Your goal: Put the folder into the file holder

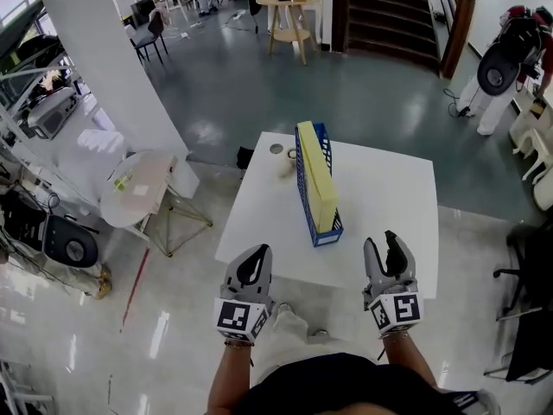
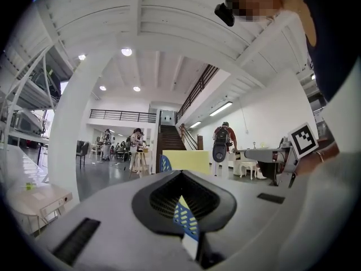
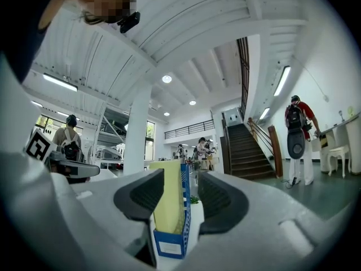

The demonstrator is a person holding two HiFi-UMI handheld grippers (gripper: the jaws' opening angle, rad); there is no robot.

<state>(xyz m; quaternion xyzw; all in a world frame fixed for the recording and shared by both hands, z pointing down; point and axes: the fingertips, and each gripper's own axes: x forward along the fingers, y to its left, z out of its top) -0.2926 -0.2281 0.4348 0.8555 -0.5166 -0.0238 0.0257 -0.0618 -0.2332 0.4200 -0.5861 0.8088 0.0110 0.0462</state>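
Left hand-held gripper point(image 1: 254, 258): jaws shut tight, nothing in them
Right hand-held gripper point(image 1: 386, 247): jaws apart, empty
Folder point(image 1: 316, 178): yellow, standing upright in the blue file holder point(image 1: 327, 233)
Spot: mid table point(image 1: 389, 188), out ahead between both grippers, touching neither

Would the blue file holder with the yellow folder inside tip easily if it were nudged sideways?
Probably: the file holder stands tall and narrow on the table. Its slotted walls look light, and the upright folder likely raises its weight.
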